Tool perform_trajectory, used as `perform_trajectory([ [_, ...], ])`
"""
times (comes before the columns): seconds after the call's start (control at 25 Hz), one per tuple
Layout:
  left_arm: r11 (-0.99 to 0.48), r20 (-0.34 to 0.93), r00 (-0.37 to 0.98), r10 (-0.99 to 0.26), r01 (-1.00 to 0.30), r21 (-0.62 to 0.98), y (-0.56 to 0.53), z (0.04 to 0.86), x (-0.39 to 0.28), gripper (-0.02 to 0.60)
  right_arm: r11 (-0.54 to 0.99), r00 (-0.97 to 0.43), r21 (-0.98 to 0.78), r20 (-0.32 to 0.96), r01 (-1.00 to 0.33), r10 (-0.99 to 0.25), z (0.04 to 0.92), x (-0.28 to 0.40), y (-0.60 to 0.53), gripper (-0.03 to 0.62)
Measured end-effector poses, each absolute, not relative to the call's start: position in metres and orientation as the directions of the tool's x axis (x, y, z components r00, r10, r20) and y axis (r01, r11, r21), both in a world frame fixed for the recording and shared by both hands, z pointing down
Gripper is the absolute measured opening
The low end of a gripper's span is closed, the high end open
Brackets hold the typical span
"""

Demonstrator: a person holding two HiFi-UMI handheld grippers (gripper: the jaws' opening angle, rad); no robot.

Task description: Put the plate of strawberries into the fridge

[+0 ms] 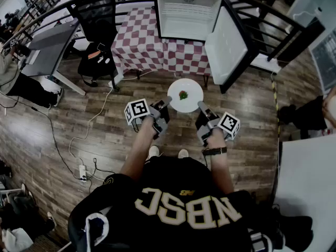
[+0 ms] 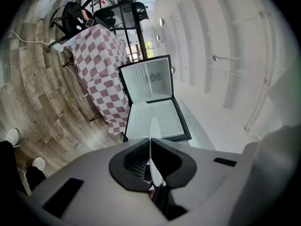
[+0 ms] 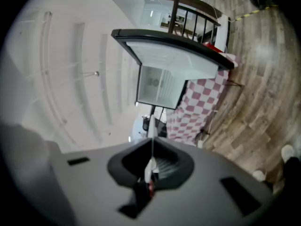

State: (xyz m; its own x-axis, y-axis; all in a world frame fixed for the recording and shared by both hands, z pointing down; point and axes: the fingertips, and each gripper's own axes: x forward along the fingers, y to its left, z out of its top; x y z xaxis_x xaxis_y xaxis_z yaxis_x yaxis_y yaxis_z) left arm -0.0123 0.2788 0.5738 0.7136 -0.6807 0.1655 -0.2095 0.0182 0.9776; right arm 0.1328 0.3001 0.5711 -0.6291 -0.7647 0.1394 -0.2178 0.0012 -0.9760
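Note:
A white plate (image 1: 192,90) with a strawberry (image 1: 182,95) hangs level in front of me, above the wood floor. My left gripper (image 1: 166,102) is shut on its left rim and my right gripper (image 1: 201,106) is shut on its right rim. In the left gripper view the plate (image 2: 153,135) shows edge-on between the jaws of the left gripper (image 2: 151,166). The right gripper view likewise shows the plate (image 3: 152,147) as a thin sliver in the right gripper (image 3: 151,166). The small white fridge (image 1: 188,14) stands ahead on a table, its door (image 1: 227,43) swung open to the right and its inside looking bare.
The fridge sits on a table with a red-and-white checked cloth (image 1: 140,46). A black chair (image 1: 94,14) and a grey desk (image 1: 50,49) are at the left. A cable and power strip (image 1: 82,171) lie on the floor. A black railing (image 1: 273,22) runs behind.

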Motion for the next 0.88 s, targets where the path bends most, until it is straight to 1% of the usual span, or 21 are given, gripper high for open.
perform_trajectory([
  [0.4, 0.017, 0.160, 0.689, -0.707, -0.210, 0.978, 0.297, 0.568, 0.032, 0.025, 0.025, -0.653, -0.978, 0.119, -0.206, -0.748, 0.565, 0.176, 0.311, 0.026],
  [0.72, 0.034, 0.172, 0.615, -0.769, -0.229, 0.973, 0.311, 0.562, 0.003, 0.025, 0.049, -0.724, -0.983, 0.094, -0.174, -0.684, 0.566, 0.149, 0.310, 0.026],
  [0.88, 0.035, 0.175, 0.602, -0.779, -0.236, 0.971, 0.306, 0.569, -0.006, 0.025, 0.052, -0.737, -0.984, 0.092, -0.169, -0.669, 0.572, 0.140, 0.304, 0.026],
])
